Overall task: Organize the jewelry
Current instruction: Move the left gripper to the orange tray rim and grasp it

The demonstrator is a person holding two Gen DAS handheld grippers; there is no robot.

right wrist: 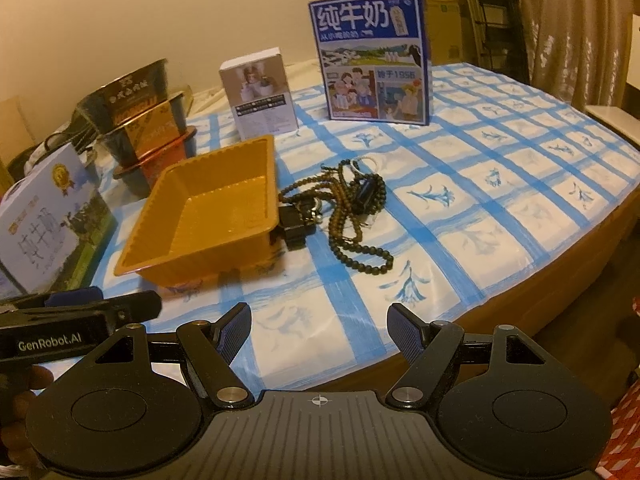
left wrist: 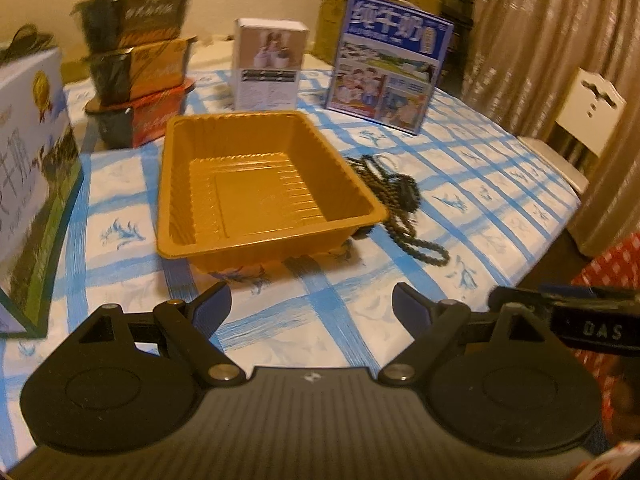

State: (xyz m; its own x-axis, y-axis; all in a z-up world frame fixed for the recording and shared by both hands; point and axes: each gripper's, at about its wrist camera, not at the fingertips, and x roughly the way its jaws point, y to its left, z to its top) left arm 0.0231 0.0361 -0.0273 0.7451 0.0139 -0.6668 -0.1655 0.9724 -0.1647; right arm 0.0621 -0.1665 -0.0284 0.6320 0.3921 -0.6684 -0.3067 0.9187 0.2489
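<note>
Right wrist view: bead jewelry (right wrist: pixel 352 208) is piled on the desk (right wrist: pixel 500 200), touching the empty orange tray (right wrist: pixel 160 248) on its right side, w/ strands trailing toward the near edge. Right tool (right wrist: pixel 319 330) is spread apart, nothing held, straight ahead of the pile & nearer. Left tool (left wrist: pixel 312 308) is also spread, facing the tray.

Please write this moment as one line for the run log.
left tool: open, holds nothing | right tool: open, holds nothing | orange tray: empty | bead necklaces: on tablecloth beside tray
</note>
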